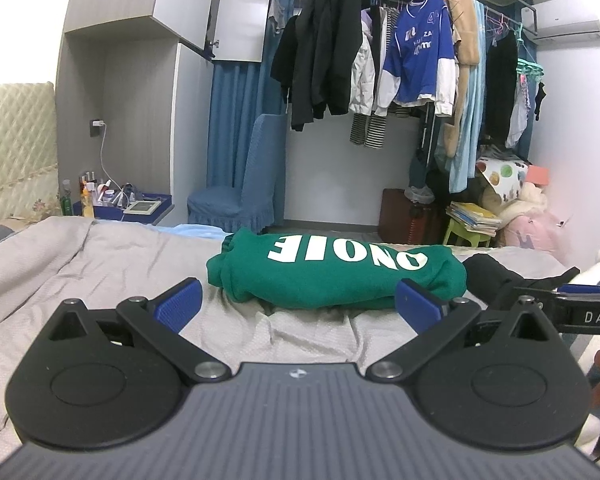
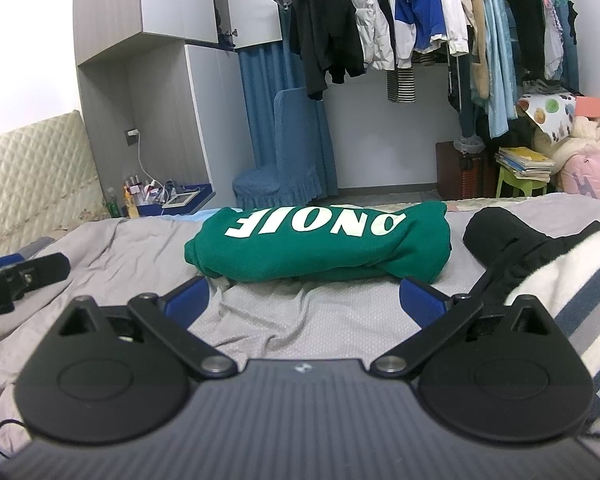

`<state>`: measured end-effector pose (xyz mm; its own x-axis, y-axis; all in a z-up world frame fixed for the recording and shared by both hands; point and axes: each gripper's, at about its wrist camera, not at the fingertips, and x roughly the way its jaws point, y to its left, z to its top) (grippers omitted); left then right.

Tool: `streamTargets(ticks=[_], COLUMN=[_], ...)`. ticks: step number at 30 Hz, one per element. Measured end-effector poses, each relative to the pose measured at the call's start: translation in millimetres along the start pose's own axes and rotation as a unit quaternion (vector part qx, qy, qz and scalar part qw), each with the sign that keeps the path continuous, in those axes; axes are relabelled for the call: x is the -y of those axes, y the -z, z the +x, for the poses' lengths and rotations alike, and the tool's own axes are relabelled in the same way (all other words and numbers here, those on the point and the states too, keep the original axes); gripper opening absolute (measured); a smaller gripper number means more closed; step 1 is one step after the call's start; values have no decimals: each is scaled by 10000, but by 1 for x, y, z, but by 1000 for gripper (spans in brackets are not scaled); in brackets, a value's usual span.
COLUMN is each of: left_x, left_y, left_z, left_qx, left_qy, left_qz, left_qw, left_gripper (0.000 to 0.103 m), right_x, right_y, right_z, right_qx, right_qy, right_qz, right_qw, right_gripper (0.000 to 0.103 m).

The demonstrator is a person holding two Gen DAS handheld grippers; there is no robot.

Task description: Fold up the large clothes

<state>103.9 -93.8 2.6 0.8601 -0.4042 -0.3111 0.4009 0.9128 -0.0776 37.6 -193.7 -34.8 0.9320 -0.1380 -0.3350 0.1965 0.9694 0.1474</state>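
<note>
Both grippers, left (image 1: 298,306) & right (image 2: 304,302), fingers wide, empty; folded green sweatshirt (image 1: 332,272) w/ upside-down white "ONOIF" lettering.

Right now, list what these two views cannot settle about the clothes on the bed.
- Green sweatshirt: folded on the bedsheet; its sleeves and underside are tucked out of sight in both views.
- Black garment: cut off by a white striped cloth in the right view, so its type is unclear.
- Left tongs and right tongs: open, touching nothing.
</note>
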Motion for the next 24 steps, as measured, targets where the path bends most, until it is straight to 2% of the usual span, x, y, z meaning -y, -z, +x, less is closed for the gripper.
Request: streamTargets(ticks=[24], left_x=[-1], left_y=[1], left_z=[-14], left_qx=[66], left_qy=[54], left_qz=[-91], left_qw=[9999], left_gripper=[103], right_x=[-7], right_y=[-1], right_z=[-7], right_qx=[-15], right_qy=[-51], right_qz=[-68], right_qw=[10000], right_gripper=[103])
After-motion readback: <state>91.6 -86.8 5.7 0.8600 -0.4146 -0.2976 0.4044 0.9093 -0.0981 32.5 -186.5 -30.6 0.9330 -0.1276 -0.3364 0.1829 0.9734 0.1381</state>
